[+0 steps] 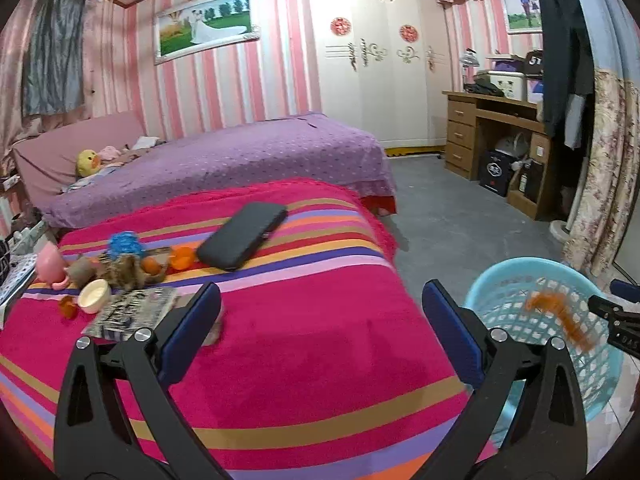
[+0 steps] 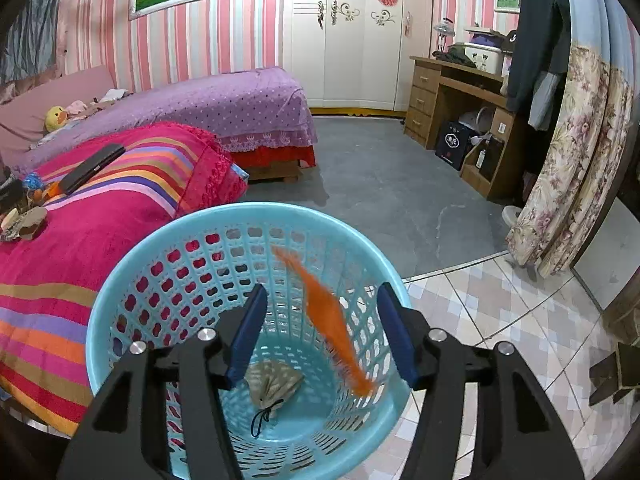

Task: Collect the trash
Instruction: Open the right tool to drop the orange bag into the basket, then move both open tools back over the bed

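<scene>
Right wrist: open right hand-held gripper (image 2: 322, 334) over basket (image 2: 132, 280), orange scrap (image 2: 332, 316) motion-blurred, left hand-held gripper (image 1: 322, 314) open.

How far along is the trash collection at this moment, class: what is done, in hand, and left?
Done: a small drawstring pouch lies in the blue basket. In hand: nothing; a blurred orange peel is in mid-air inside the basket, between the open right gripper fingers. Left: peels and scraps on the striped blanket; the left gripper is open.
</scene>
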